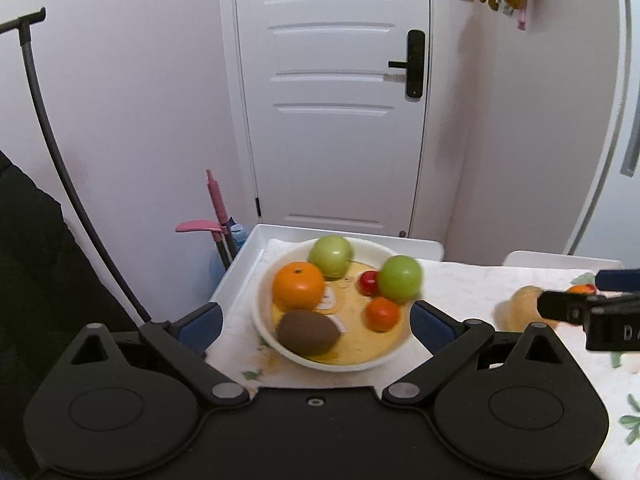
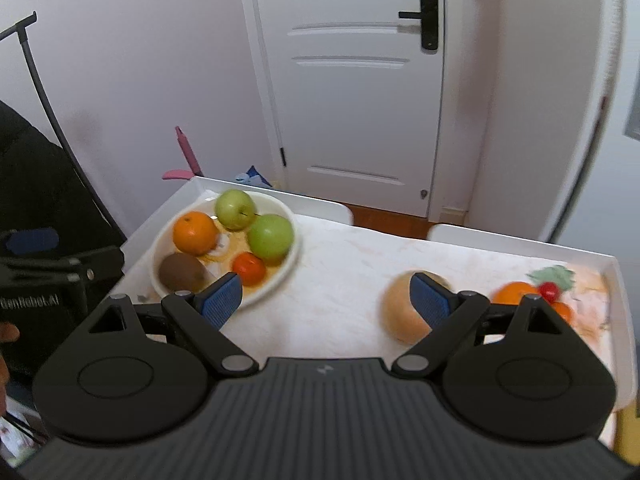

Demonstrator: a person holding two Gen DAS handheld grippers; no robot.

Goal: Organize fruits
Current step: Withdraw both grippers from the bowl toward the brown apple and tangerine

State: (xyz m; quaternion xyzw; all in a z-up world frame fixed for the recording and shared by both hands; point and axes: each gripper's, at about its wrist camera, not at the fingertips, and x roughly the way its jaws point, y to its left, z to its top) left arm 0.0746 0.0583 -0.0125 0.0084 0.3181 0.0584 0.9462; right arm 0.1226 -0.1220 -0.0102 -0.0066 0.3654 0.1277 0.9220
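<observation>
A white bowl (image 1: 264, 320) (image 2: 160, 280) holds two green apples (image 1: 331, 255) (image 1: 400, 277), a large orange (image 1: 298, 285), a brown kiwi (image 1: 309, 332), a small orange (image 1: 382, 313) and a red cherry-like fruit (image 1: 368, 282). My left gripper (image 1: 316, 320) is open and empty, its fingers either side of the bowl. My right gripper (image 2: 326, 300) is open and empty above the tablecloth; its right finger stands in front of a tan round fruit (image 2: 400, 312) (image 1: 520, 306). An orange (image 2: 514, 293) and a small red fruit (image 2: 549, 290) lie at the far right.
The table (image 2: 340, 304) has a white raised rim (image 2: 624, 320) and a patterned cloth. A white door (image 1: 332, 100) is behind it. A black stand pole (image 1: 52, 152) and pink tools (image 1: 214, 216) are at the left. The other gripper shows at each view's edge (image 1: 592, 312) (image 2: 48, 276).
</observation>
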